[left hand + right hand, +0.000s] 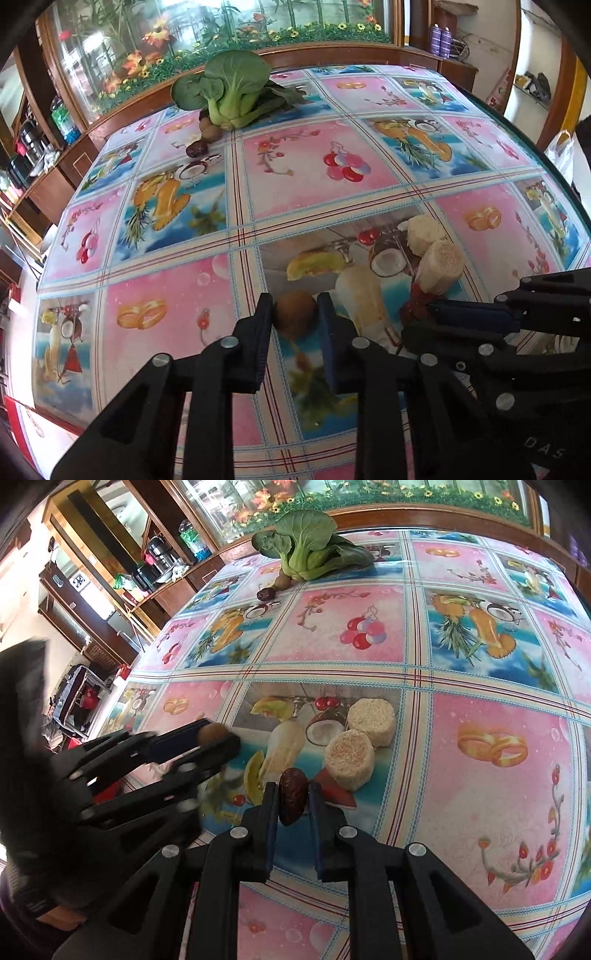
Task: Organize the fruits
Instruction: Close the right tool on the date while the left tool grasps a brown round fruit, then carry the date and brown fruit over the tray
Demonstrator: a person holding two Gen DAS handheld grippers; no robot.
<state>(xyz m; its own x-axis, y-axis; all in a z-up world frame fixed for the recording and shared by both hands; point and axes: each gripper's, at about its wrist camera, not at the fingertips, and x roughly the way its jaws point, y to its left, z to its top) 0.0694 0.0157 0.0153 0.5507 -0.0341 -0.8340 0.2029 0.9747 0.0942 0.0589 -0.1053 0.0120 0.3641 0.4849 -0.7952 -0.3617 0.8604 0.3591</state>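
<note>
I have both grippers tilted steeply down over the near part of the table (155, 229), side by side, the left one low and to the left of the right one.

My left gripper (295, 314) has its two black fingers pressed against a small round brown fruit (295, 312), one pad on each side of it. The fruit sits right at the fingertips, close over the flowered tablecloth; I cannot tell whether it touches the cloth. From the right wrist camera the same gripper (218, 738) shows from the side, a little blurred, with the brown fruit (212, 734) caught between its tips.

My right gripper (293, 801) is pinching a dark red date (291, 799). The date stands upright between the fingertips, its lower end hanging a little below them. In the left wrist camera that gripper (424, 314) comes in from the right edge, and the date (415, 308) shows only as a dark red bit at its tips.

Just beyond the right gripper lie two pale round cakes (364, 734), touching each other, on the printed square with the coconut picture.

At the far side of the table lies a green leafy vegetable (229, 88). Beside its stem end rest a few more small brown fruits (208, 127) and another dark date (195, 149), well apart from both grippers.
</note>
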